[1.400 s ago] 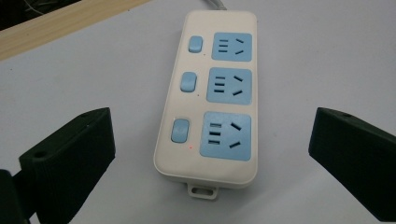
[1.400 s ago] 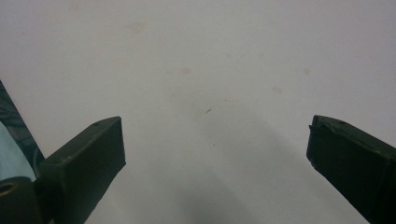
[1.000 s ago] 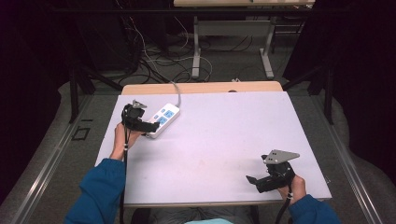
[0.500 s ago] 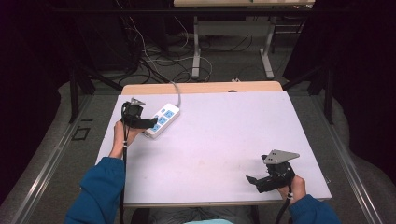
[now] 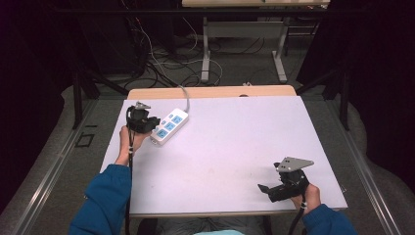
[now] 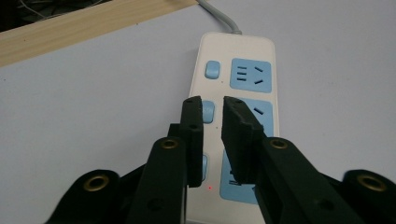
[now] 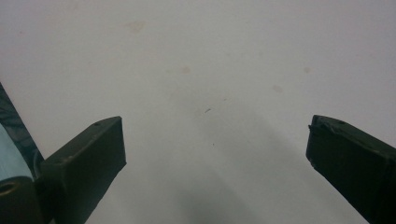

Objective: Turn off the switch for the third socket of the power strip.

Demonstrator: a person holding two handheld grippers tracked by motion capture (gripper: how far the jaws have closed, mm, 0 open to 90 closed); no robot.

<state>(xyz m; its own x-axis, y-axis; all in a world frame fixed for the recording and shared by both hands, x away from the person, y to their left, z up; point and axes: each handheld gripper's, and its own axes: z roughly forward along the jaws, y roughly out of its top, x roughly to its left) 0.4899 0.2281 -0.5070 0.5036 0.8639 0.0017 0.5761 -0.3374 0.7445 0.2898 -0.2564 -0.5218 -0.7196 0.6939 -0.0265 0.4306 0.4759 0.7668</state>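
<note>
- The strip (image 5: 169,127), a white power strip with blue sockets, lies flat near the far left corner of the table (image 5: 230,147), set at a slant, its grey cable (image 5: 185,93) running off over the far edge
- The left gripper (image 5: 152,123) sits at the strip's near left end, held in the left hand (image 5: 131,139), whose blue sleeve (image 5: 105,200) comes up from the bottom edge
- In the left gripper view that gripper (image 6: 211,105) hangs just over the strip (image 6: 245,84), with its tips above the middle switch (image 6: 208,112) and the edge of the middle socket
- Its jaws have just been closing and now stand nearly together, with only a slim gap between them; nothing is gripped, and the switch lies below that gap
- Whether the tips touch the strip's face I cannot tell
- A small red light (image 6: 210,187) glows on the strip near the bottom of that view, and the far switch (image 6: 213,69) and far socket (image 6: 251,74) lie clear beyond the tips
- The right gripper (image 5: 263,189) rests near the table's near right corner, in the right hand (image 5: 306,195), well apart from the strip and pointing left
- In the right gripper view its jaws (image 7: 215,140) stand wide apart over bare table (image 7: 210,70), holding nothing
</note>
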